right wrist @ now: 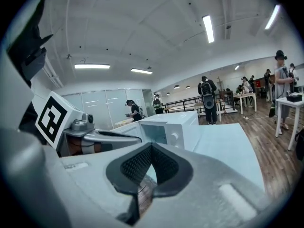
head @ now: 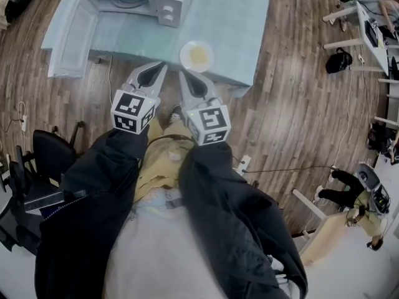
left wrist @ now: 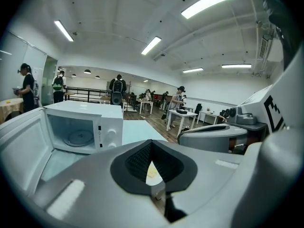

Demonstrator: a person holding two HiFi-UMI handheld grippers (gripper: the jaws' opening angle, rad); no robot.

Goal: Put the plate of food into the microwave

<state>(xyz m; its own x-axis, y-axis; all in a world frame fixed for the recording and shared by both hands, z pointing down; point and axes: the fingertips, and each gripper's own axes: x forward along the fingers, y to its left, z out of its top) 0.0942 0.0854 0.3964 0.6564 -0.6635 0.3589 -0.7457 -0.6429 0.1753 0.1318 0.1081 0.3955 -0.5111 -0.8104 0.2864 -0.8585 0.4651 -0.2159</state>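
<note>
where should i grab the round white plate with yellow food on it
Take the round white plate by its bare near rim, coming in low from the person's side. It lies flat by the front edge of the pale blue table, and the yellow food sits in the middle, clear of the rim.

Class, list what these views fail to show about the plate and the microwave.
1. Plate of food: the kind of food is too small to tell in the head view; in the left gripper view the left gripper hides all but a sliver.
2. Microwave: rear cut off by the head view's top edge; dial markings too small everywhere.
</note>
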